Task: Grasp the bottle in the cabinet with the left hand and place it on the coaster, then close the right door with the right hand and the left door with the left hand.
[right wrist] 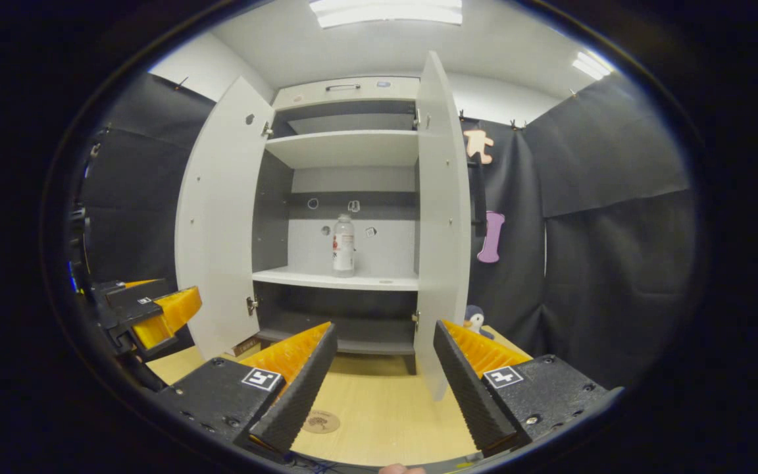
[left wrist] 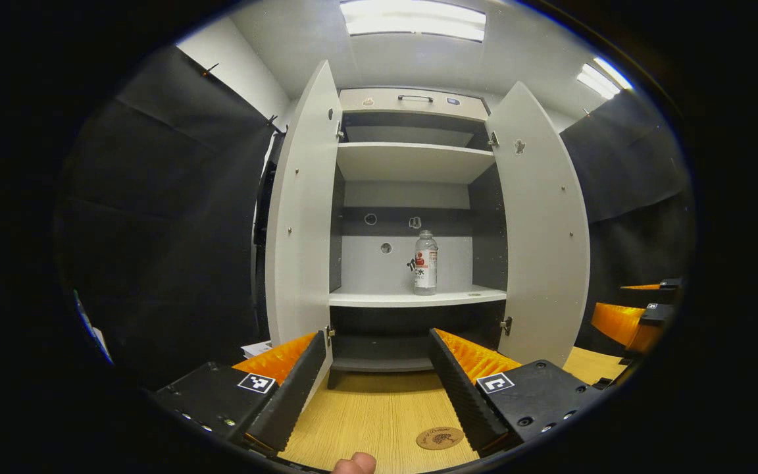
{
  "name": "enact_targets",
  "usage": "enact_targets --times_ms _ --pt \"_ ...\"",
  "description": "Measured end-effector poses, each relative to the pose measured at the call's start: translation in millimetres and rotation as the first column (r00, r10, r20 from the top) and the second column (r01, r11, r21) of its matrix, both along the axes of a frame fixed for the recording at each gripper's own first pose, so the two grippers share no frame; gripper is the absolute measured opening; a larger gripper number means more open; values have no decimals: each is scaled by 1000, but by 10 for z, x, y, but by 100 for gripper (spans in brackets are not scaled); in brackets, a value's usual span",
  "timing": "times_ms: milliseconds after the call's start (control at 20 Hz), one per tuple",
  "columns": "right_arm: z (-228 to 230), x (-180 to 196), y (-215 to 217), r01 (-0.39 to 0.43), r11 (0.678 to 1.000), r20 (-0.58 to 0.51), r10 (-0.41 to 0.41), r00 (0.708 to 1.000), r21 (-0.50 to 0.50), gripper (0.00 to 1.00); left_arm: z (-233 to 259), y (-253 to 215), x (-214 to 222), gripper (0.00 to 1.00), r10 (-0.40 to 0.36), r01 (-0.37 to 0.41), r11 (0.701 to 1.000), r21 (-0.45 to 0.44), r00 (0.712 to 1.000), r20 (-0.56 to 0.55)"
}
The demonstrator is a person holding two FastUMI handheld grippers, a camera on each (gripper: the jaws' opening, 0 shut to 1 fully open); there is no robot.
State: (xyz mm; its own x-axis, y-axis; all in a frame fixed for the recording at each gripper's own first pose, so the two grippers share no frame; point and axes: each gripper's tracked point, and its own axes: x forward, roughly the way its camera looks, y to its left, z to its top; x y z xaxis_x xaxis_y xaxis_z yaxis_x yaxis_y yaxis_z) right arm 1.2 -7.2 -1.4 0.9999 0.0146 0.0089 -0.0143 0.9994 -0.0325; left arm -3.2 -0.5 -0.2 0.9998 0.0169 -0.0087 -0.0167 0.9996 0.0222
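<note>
- Fingers of the left gripper stand spread wide apart and hold nothing; they sit low over the pale wooden tabletop, in front of the cabinet.
- Just before the cabinet, a small round brown cork coaster lies flat on the tabletop, close beside the inner edge of one left finger.
- The right gripper is likewise spread open and empty, poised in front of the cabinet's right side.
- Both tall white cabinet doors swing outward: the left door and the right door.
- Inside the white two-door cabinet, a clear plastic water bottle with a white cap and a red-and-white label stands upright on the lower white shelf, a little right of the shelf's centre and towards the back wall.
- The bottle is well apart from the left gripper, beyond and above the gap between its fingers, roughly in line with it.
- Judged from this, the first step is in hand: the reach for the bottle has barely begun. The next move calls for raising the left gripper to shelf height and pushing forward between the doors until the fingers straddle the bottle.
</note>
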Motion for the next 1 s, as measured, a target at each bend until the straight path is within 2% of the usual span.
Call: enact_targets --times_ms 800,1000 --pt "50 15 -142 18 1000 26 -18 1000 -8 97 124 -142 105 95 -29 29 1000 7 999 29" --pt "72 10 -121 10 1000 26 -10 1000 -2 96 240 -257 288 95 -58 58 998 1 998 39"
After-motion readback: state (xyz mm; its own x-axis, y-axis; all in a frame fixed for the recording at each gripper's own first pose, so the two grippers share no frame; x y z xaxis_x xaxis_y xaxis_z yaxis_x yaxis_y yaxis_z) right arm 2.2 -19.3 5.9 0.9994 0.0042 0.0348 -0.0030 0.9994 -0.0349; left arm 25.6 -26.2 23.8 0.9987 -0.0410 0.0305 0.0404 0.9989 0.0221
